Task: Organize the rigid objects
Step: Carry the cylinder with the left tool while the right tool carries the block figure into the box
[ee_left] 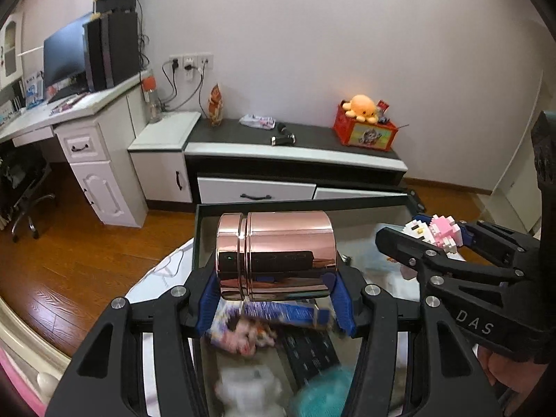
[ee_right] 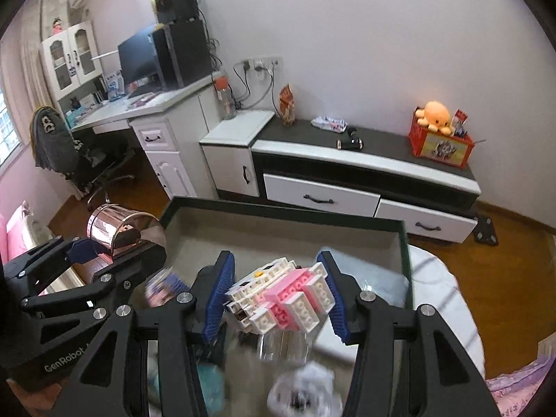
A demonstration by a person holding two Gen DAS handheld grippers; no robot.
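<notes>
Tin (ee_left: 276,255) sits clamped in our left tongs (ee_left: 274,299), brick toy (ee_right: 281,300) in our right tongs (ee_right: 276,300), both above the tray (ee_right: 278,210).

A room in a home is shown, most likely a bedroom. A wooden floor (ee_right: 514,243) and a plain white wall (ee_left: 347,34) are seen. A white desk (ee_right: 163,104) is set in the corner, with a computer screen (ee_right: 137,57) on it and a chair (ee_right: 66,153) beside it. A low black and white cabinet (ee_right: 365,170) is placed along the wall. An orange toy octopus (ee_right: 436,111) is kept on a red box (ee_right: 439,147) there. Pink bedding (ee_right: 14,229) is seen at the edge.
</notes>
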